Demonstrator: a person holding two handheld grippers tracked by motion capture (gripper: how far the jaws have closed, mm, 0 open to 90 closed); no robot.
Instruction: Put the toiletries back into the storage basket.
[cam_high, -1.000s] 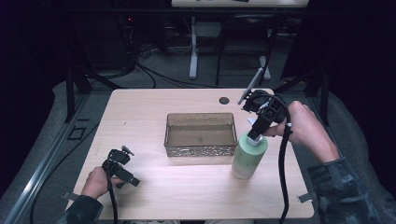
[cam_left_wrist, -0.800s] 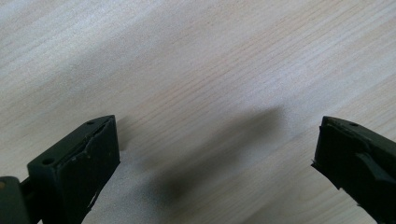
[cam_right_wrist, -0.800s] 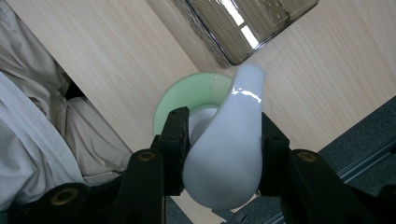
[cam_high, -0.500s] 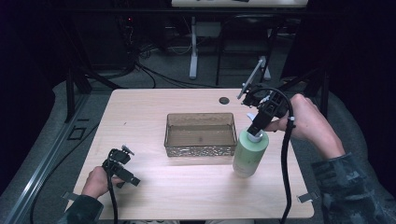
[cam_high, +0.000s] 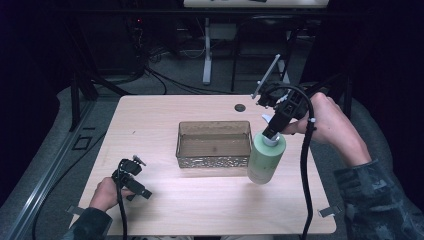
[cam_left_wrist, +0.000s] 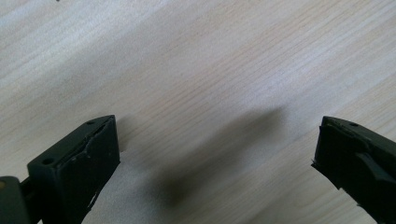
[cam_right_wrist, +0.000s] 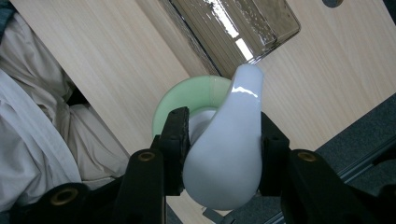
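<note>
A pale green pump bottle (cam_high: 265, 160) with a white pump head (cam_right_wrist: 229, 158) stands upright just right of the clear rectangular container (cam_high: 214, 123). My right gripper (cam_high: 271, 131) comes down from above, shut on the pump head, one jaw on each side. The bottle's green shoulder (cam_right_wrist: 187, 95) shows below the jaws. Its base seems slightly off the wooden table (cam_high: 150, 125). My left gripper (cam_high: 137, 180) rests at the table's front left, open, with bare wood between its jaws (cam_left_wrist: 215, 140).
The container (cam_right_wrist: 252, 23) is see-through with a patterned lower wall and nothing visible inside. A small dark hole (cam_high: 240, 107) sits in the tabletop behind it. Cables trail from both grippers. The table's right edge lies close to the bottle.
The right gripper has risen a little with the pump bottle in its grip. The left gripper has stayed put.
</note>
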